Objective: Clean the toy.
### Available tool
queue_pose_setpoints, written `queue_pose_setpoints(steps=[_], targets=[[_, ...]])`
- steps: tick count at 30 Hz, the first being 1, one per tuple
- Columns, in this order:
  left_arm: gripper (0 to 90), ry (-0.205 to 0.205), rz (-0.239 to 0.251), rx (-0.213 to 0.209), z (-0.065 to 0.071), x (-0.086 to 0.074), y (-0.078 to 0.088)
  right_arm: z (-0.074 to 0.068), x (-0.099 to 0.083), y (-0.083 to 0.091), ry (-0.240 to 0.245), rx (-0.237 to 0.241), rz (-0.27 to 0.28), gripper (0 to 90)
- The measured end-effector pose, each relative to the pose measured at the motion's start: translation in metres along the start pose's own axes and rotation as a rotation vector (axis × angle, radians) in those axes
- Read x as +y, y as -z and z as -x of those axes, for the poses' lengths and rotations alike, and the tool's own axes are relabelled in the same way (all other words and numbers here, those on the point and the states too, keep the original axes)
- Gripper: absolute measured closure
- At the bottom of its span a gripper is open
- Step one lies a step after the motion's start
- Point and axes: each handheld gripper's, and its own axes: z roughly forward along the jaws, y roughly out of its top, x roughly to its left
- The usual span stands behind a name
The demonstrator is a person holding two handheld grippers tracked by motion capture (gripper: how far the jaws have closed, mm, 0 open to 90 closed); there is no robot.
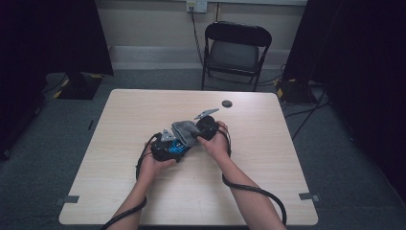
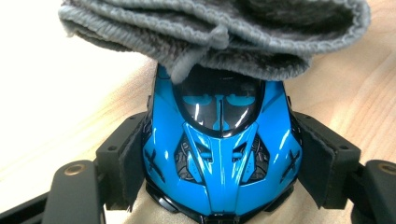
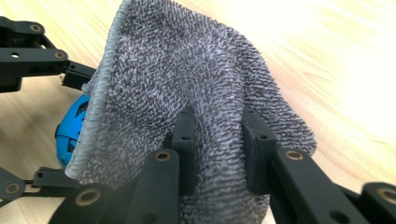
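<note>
Blue glossy toy sports car (image 2: 219, 154), moulded plastic with a dark tinted windscreen and black vents: in the left gripper view its long axis runs up the frame, one end toward the camera at bottom centre, the far end hidden under cloth. Whether the near end is nose or tail is hard to tell. Held between the padded black jaws of the left gripper (image 2: 219, 163), which press its two flanks. In the high view it sits at the middle of the pale wood-grain table (image 1: 268, 191), largely covered.

Grey looped terry cloth (image 3: 196, 102), stitched hem, soft folds: draped over the car, pinched in a narrow grip by the right gripper (image 3: 219, 140). Lower edge cut off by the frame.
</note>
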Motion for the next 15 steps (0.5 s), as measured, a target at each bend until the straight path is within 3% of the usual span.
queue_pose_setpoints(steps=[15], targets=[[25.9,0.0,0.0,0.0,0.0,0.0,0.0,0.016,-0.005,0.006,-0.027,-0.042,0.0,71.1]])
